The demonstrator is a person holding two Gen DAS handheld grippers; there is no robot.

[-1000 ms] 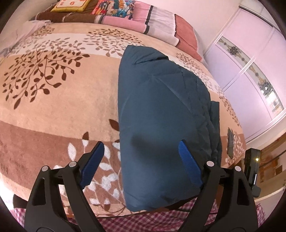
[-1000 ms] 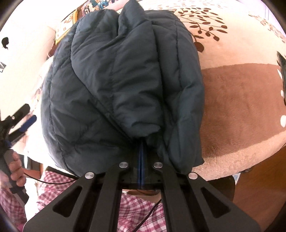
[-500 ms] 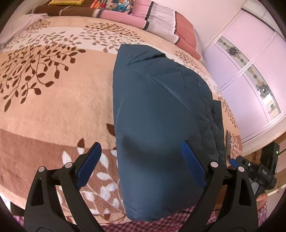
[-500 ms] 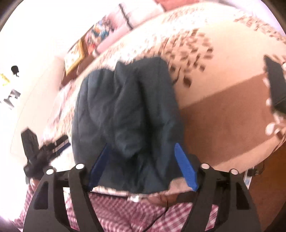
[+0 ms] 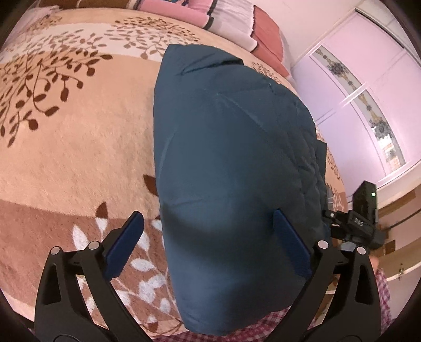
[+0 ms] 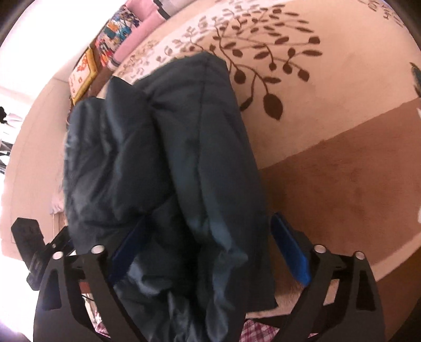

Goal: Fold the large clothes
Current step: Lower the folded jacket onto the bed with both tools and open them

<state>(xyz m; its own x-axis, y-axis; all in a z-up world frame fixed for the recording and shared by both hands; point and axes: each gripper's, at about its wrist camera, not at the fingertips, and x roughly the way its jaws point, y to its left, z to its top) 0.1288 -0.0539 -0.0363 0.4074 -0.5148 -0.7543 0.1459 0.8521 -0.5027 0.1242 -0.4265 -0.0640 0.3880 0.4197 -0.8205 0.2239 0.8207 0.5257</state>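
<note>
Jacket (image 5: 231, 168): dark blue quilted cloth, smooth, slight sheen, stitched seams. Bed blanket (image 5: 79, 147): plush, fuzzy pile, matt, leaf print. Left claw (image 5: 208, 244): matt black plastic arms, blue pads, bright metal rivets. Wardrobe doors (image 5: 368, 65): smooth, glossy lilac.

One folded dark blue quilted jacket (image 5: 231, 163) lies on one tree-patterned blanket (image 5: 79, 147). Two grippers: the left gripper (image 5: 210, 244) and the right gripper (image 6: 210, 250), each with two blue-padded fingers spread wide. Several pillows (image 5: 234, 23), count unclear, line the blanket's far edge.
</note>
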